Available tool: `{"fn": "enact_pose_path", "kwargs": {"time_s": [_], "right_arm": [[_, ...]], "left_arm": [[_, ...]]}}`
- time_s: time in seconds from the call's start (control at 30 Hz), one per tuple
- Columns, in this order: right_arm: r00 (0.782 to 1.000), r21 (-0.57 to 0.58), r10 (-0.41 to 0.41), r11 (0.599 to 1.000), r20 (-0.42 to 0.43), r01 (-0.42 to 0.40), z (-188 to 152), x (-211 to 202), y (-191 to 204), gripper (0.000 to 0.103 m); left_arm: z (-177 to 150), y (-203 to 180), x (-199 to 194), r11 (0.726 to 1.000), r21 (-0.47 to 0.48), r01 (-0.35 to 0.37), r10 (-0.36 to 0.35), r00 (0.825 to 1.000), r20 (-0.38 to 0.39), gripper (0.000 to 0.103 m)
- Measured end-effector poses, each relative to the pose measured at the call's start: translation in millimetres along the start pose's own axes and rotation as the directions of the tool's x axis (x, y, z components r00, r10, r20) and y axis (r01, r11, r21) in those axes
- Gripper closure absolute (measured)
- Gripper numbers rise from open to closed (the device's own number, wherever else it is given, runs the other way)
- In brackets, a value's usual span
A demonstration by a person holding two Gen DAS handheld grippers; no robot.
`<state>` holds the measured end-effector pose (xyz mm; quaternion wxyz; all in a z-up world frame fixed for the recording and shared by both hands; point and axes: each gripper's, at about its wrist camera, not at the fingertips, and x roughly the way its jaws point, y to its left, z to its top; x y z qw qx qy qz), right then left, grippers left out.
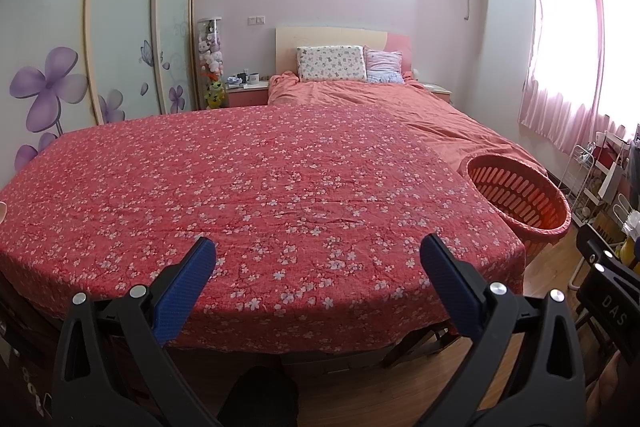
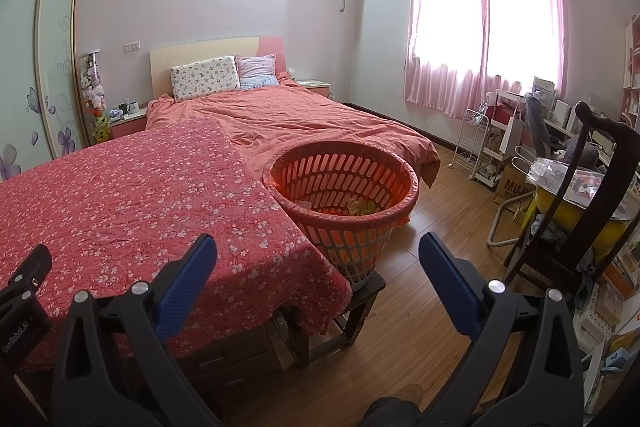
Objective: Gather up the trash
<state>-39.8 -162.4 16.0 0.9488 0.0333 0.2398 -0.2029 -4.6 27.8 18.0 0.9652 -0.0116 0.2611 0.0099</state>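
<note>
Right wrist view, round slotted plastic basket [image 2: 344,187], both grippers [image 2: 318,251] [image 1: 318,253] wide, empty.

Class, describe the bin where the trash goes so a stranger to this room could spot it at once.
Start at the bed, then find the table with the red flowered cloth at its foot. At that table's right corner, a round orange basket stands on a dark wooden stool. Its slotted sides and plastic liner set it apart.

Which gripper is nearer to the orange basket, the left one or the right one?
The right. The right gripper is open, just before the orange basket, which fills the middle of its view. The left gripper is open above the floral cloth, with the basket off to its right.
</note>
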Motion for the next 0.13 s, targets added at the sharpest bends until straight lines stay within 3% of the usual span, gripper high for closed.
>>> {"fn": "enact_pose_path", "kwargs": {"time_s": [0.13], "right_arm": [[1.000,-0.001,0.001,1.000,-0.002,-0.001,0.0,0.6,-0.5,0.004]], "left_arm": [[-0.2,-0.1,0.1,1.000,0.001,0.001,-0.001,1.000,0.000,0.002]]}}
